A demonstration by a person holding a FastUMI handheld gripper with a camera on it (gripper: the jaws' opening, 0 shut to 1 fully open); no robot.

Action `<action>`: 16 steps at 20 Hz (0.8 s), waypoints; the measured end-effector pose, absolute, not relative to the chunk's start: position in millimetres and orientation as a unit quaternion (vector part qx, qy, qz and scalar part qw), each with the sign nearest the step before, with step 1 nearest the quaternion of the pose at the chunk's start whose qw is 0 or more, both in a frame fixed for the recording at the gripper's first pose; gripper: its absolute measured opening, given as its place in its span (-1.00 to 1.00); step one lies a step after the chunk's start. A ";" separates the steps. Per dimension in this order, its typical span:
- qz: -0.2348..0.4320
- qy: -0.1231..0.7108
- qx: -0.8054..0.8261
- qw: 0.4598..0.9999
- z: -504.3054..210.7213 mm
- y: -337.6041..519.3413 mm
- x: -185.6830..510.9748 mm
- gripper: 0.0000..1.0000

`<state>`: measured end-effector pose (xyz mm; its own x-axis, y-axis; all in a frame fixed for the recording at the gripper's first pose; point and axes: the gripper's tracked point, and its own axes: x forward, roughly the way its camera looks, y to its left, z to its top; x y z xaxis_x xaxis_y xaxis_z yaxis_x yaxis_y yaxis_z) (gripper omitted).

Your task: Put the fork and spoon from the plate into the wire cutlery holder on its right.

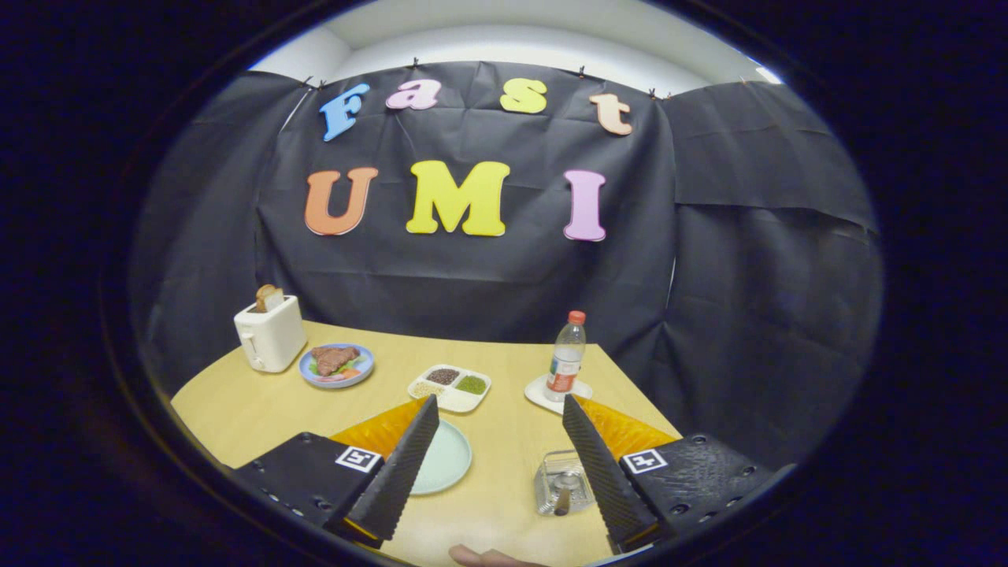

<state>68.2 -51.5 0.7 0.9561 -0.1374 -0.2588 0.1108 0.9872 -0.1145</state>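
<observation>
two fingers of the tongs point(498, 413) stand wide apart above a pale wooden tabletop point(504, 504), with nothing held between them. just behind the left finger lies a pale green plate point(449, 461), partly hidden by that finger; its visible part looks bare, and whether any cutlery lies on the hidden part cannot be told. close beside the right finger, on its inner side, stands the wire cutlery holder point(561, 484), a small square basket seen from above. inside it a rounded metal piece and a dark brown handle end show; which piece of cutlery each belongs to cannot be made out.

beyond the fingers, roughly midway between them, sits a white divided dish point(450, 387) with three compartments holding dark, green and pale grains. further ahead of the right finger a clear plastic water bottle point(567, 358) with a red cap stands upright on a small white coaster point(543, 394). well beyond the left finger rests a blue plate point(337, 366) carrying a piece of meat and some vegetables, and just past that stands a white toaster point(269, 335) with a slice of toast point(268, 298) poking out of its top. nearest the camera, below the gap between the fingers, part of a person's hand point(488, 557) shows at the tabletop's near rim.
</observation>
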 end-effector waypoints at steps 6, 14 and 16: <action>-0.038 0.161 -0.039 0.985 -30.9 -3.7 86.9 0.90; -0.028 0.219 -0.039 0.974 -90.3 43.5 115.3 0.91; -0.030 0.241 -0.035 0.969 -107.4 49.8 123.3 0.91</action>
